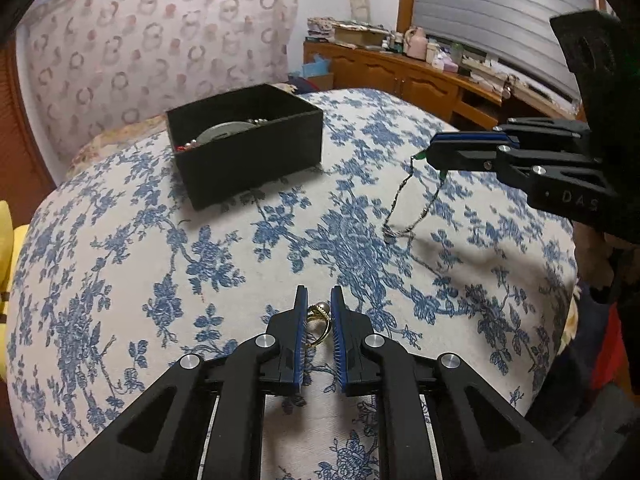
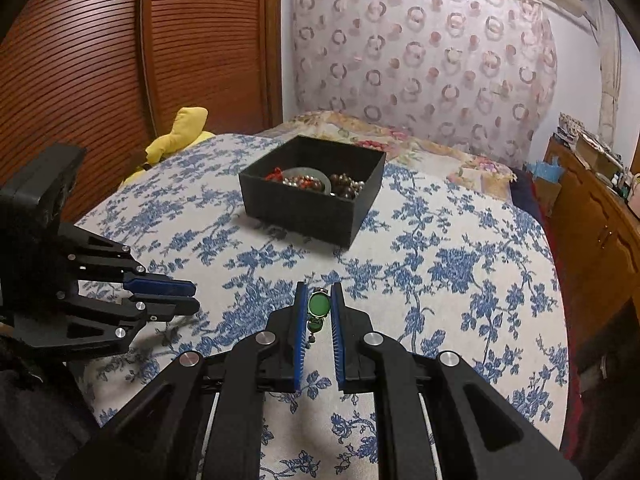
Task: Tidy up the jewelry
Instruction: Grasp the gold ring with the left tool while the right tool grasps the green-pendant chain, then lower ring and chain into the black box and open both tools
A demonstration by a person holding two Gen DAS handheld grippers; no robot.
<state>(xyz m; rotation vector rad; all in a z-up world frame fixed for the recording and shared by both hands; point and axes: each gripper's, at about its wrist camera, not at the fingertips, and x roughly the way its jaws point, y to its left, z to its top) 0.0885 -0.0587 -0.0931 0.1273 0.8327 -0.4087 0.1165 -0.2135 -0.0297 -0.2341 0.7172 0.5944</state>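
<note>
A black open box (image 1: 248, 140) sits on the blue-flowered bedspread and holds several bead strings and a bangle; it also shows in the right wrist view (image 2: 316, 192). My left gripper (image 1: 319, 312) is shut on a gold ring (image 1: 318, 318) with a pearl, low over the bedspread. My right gripper (image 2: 319, 306) is shut on a green-stone necklace (image 2: 319, 306). In the left wrist view the right gripper (image 1: 434, 152) holds the necklace's chain (image 1: 412, 204), which hangs down with its lower end touching the bedspread.
A wooden sideboard (image 1: 400, 72) with clutter stands beyond the bed at the right. A yellow soft toy (image 2: 180, 132) lies at the bed's left edge by a slatted wooden door (image 2: 120, 60). A patterned headboard cloth (image 2: 420, 60) is behind the box.
</note>
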